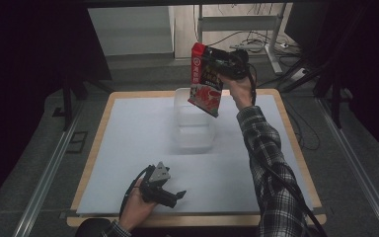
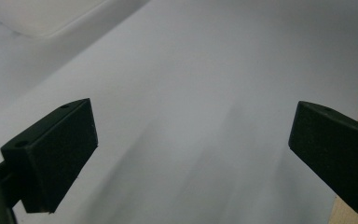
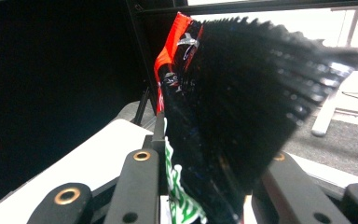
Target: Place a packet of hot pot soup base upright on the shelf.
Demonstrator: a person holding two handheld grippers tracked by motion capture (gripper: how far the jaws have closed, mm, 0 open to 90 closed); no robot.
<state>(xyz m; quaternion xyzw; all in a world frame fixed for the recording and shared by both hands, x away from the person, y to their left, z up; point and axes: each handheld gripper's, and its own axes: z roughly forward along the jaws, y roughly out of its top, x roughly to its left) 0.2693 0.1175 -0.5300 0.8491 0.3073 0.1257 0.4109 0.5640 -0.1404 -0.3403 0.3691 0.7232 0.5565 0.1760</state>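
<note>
While right gripper [image 1: 225, 70] pinches snack bag [image 1: 206, 79] above clear container [image 1: 193, 127] | left gripper [image 1: 170, 193] spread, idle | judged: placing pending.

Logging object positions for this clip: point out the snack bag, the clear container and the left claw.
snack bag [image 1: 205, 81], high view, printed front.
clear container [image 1: 193, 144], high view, near wall.
left claw [image 1: 178, 196], high view, between its fingertips.

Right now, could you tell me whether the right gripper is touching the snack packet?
Touching: the right gripper view shows the right gripper clamped on the snack packet.
</note>
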